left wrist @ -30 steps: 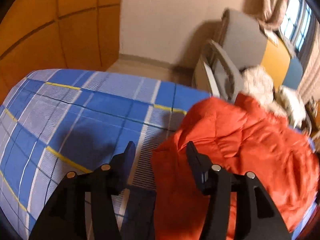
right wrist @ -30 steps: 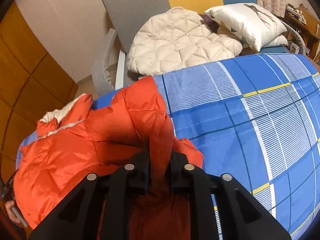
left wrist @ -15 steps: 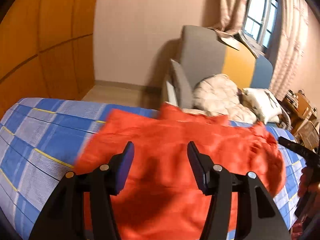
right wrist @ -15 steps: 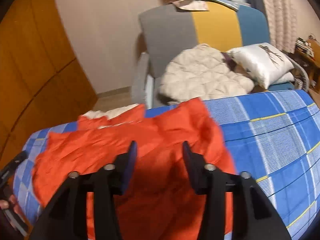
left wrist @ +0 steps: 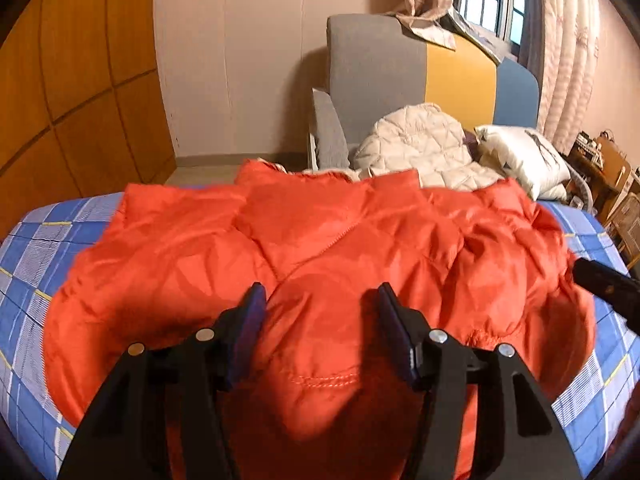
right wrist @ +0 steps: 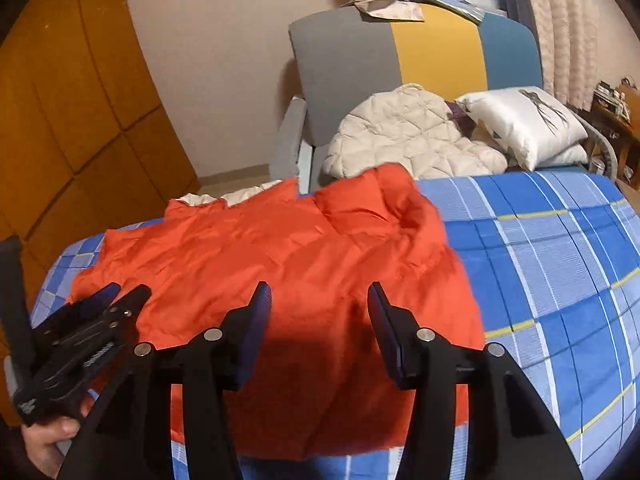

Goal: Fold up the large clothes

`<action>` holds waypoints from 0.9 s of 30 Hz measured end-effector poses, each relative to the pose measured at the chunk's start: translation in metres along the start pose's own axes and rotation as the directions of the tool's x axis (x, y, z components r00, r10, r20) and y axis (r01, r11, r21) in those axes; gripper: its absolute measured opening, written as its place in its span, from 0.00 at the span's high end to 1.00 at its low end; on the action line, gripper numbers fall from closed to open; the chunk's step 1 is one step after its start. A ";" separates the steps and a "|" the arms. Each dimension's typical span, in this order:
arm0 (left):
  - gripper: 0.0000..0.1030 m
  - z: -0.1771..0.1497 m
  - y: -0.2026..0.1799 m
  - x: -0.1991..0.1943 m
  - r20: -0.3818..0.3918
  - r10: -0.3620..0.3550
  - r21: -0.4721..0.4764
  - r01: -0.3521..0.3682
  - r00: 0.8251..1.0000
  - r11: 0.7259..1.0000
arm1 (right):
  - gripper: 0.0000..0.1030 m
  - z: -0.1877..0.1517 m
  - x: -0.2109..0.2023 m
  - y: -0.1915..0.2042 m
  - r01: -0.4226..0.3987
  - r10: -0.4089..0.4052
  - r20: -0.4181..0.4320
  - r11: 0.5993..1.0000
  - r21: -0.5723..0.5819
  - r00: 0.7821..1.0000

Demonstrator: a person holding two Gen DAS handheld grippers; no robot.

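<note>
Two grippers, one puffy orange jacket (left wrist: 320, 248), and no real containers anywhere, so the closest thing to one is the armchair (right wrist: 360, 52) at 12 o'clock, which has a cream quilted jacket (right wrist: 404, 136) and a white pillow (right wrist: 524, 120) piled on its seat.

The orange jacket lies spread on the bed's blue checked sheet (right wrist: 560, 260), long axis running roughly 9 to 3 o'clock in the left wrist view, collar end up toward 12 o'clock by the armchair, hem at 6 o'clock nearest the cameras. A bit of its cream lining peeks out at the far edge (around 11 o'clock in the right view).

Left gripper (left wrist: 320, 300): jaws spread about halfway, hovering over the hem area with fabric showing between the fingers, but the pads aren't pressing on it. Right gripper (right wrist: 318, 296): its jaws have just been opening, now spread to a similar gap with nothing pinched, just jacket lying below them. In the right view the left gripper sits at 8 o'clock over the jacket's edge, with a hand (right wrist: 48, 436) on it.
</note>
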State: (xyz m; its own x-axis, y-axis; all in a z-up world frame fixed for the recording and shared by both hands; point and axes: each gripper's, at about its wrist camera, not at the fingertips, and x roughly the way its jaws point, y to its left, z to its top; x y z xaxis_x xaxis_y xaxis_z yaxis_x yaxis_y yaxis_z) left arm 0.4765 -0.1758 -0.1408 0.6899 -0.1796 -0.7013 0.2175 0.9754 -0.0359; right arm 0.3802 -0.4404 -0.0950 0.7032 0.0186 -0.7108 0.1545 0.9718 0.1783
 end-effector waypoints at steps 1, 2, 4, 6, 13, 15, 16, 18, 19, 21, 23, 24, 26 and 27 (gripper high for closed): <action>0.45 -0.003 -0.002 0.003 -0.001 0.008 0.008 -0.008 1.000 1.000 | 0.52 -0.003 -0.001 -0.005 0.002 -0.002 -0.001 1.000 0.010 1.000; 0.45 -0.005 -0.002 0.007 -0.005 0.012 0.012 -0.012 1.000 1.000 | 0.52 -0.005 -0.001 -0.009 0.002 -0.002 -0.004 1.000 0.018 1.000; 0.44 -0.008 -0.002 0.013 -0.011 0.010 0.012 -0.010 1.000 1.000 | 0.52 -0.010 -0.003 -0.015 0.003 -0.003 -0.006 1.000 0.030 1.000; 0.44 -0.011 -0.002 0.018 -0.016 0.010 0.019 -0.010 1.000 1.000 | 0.52 -0.016 -0.008 -0.022 0.003 -0.002 -0.005 0.999 0.045 1.000; 0.43 -0.018 -0.001 0.034 -0.043 -0.001 0.018 0.002 0.999 1.000 | 0.38 -0.049 -0.045 -0.072 -0.105 0.097 0.044 0.959 0.263 0.994; 0.43 -0.019 -0.002 0.037 -0.048 -0.002 0.019 0.003 0.999 1.000 | 0.24 -0.062 -0.050 -0.092 -0.142 0.128 0.063 0.925 0.353 0.990; 0.43 -0.020 -0.002 0.039 -0.048 -0.002 0.021 0.003 0.999 1.000 | 0.23 -0.069 -0.051 -0.102 -0.159 0.143 0.071 0.903 0.400 0.987; 0.43 -0.020 -0.001 0.041 -0.052 -0.007 0.015 0.008 0.999 1.000 | 0.23 -0.084 -0.046 -0.119 -0.196 0.183 0.075 0.853 0.484 0.980; 0.43 -0.020 -0.001 0.041 -0.053 -0.008 0.017 0.009 0.999 1.000 | 0.21 -0.090 -0.041 -0.127 -0.213 0.204 0.075 0.821 0.529 0.976; 0.43 -0.021 0.000 0.041 -0.055 -0.015 0.014 0.015 0.998 1.000 | 0.17 -0.100 -0.032 -0.136 -0.256 0.245 0.100 0.764 0.593 0.964; 0.43 -0.021 0.002 0.042 -0.059 -0.022 0.014 0.023 0.998 1.000 | 0.14 -0.107 -0.023 -0.141 -0.280 0.273 0.113 0.711 0.645 0.955; 0.43 -0.020 0.002 0.044 -0.060 -0.026 0.016 0.027 0.998 1.000 | 0.12 -0.110 -0.017 -0.141 -0.303 0.296 0.126 0.687 0.660 0.947; 0.43 -0.019 0.005 0.045 -0.066 -0.035 0.017 0.036 0.997 0.999 | 0.12 -0.112 -0.008 -0.138 -0.306 0.304 0.127 0.670 0.676 0.944; 0.43 -0.018 0.006 0.046 -0.070 -0.038 0.017 0.040 0.997 0.999 | 0.12 -0.112 -0.002 -0.136 -0.313 0.314 0.127 0.662 0.681 0.941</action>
State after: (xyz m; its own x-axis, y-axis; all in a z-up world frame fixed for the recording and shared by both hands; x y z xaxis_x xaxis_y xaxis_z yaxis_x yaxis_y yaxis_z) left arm 0.4967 -0.1762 -0.1863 0.6312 -0.2076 -0.7473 0.2567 0.9651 -0.0513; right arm 0.2799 -0.5458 -0.1938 0.7982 0.2929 -0.5264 0.3548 0.4777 0.8037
